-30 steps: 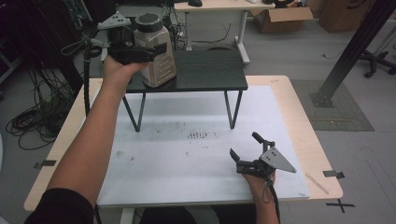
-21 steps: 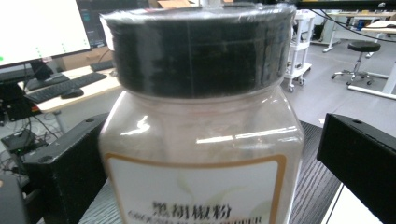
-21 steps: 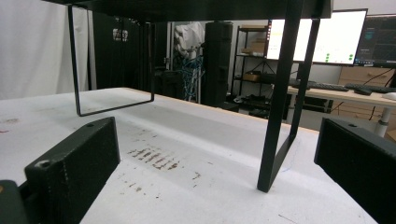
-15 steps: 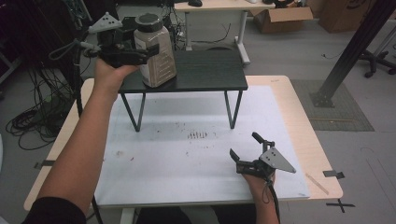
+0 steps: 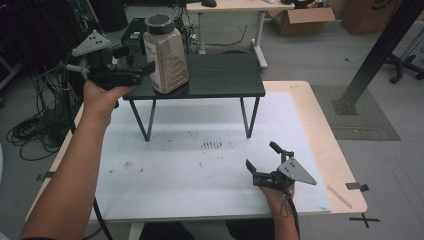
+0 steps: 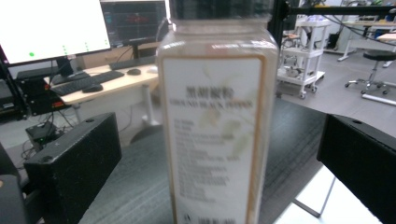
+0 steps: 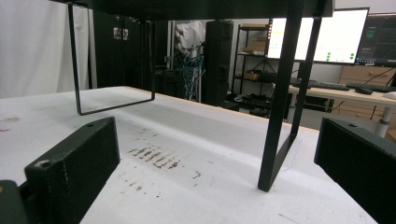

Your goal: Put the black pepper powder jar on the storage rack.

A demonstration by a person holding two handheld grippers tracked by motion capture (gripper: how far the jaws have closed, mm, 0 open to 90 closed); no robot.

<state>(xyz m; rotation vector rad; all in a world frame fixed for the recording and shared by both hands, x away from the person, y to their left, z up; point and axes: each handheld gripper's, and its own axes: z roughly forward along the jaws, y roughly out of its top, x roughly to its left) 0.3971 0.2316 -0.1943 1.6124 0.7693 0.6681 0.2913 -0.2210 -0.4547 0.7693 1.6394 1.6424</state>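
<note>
A tall clear jar [image 5: 167,55] of brownish ground pepper with a black lid and a white label stands upright on the left part of a small black table [image 5: 220,80]. My left gripper [image 5: 142,59] is held at the jar's left side, open. In the left gripper view the jar [image 6: 215,126] stands close ahead between the wide-apart jaws of the left gripper [image 6: 215,140], with a gap on each side. My right gripper [image 5: 264,161] rests open on the white mat [image 5: 200,170] at the front right, with nothing between the fingers of the right gripper [image 7: 215,140].
The black table's thin metal legs [image 7: 280,116] stand on the mat ahead of the right gripper. Small brown marks [image 5: 212,145] dot the mat's middle. The wooden tabletop [image 5: 325,135] borders the mat on the right. Desks, monitors and cables lie beyond the table.
My left gripper has drawn back to the left, off the jar, which stays upright on the black table. The right gripper has not moved.
</note>
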